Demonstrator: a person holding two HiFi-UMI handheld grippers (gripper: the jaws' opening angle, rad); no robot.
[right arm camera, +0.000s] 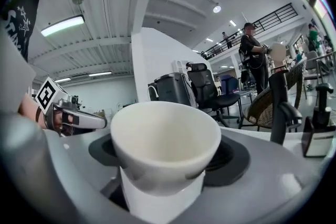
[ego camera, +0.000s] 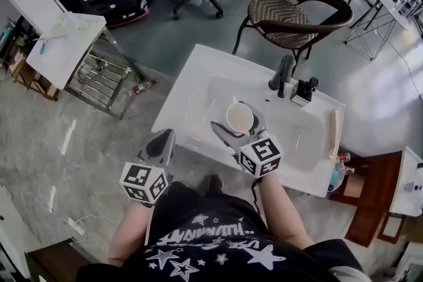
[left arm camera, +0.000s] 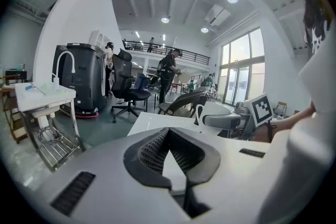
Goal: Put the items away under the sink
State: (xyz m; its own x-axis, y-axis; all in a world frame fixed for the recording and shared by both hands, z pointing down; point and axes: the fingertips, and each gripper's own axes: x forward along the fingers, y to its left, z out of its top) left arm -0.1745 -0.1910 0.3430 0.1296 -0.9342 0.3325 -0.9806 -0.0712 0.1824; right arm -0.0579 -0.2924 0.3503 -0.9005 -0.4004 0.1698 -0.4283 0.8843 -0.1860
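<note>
A white cup [ego camera: 239, 117] hangs over the basin of the white sink top [ego camera: 192, 86], and my right gripper [ego camera: 238, 122] is shut on it. The right gripper view shows the cup [right arm camera: 165, 134] upright and empty, with a dark pad on each side of it in the right gripper [right arm camera: 165, 157]. My left gripper [ego camera: 162, 142] is at the sink's front left edge, apart from the cup. In the left gripper view its jaw tips meet, with nothing between them on the left gripper [left arm camera: 168, 134]. The space under the sink is hidden.
A black faucet [ego camera: 282, 76] and a soap dispenser [ego camera: 304, 90] stand at the back of the basin. A wicker chair [ego camera: 294, 16] is behind the sink. A second sink stand [ego camera: 66, 43] is at the left and a wooden shelf [ego camera: 370, 195] at the right.
</note>
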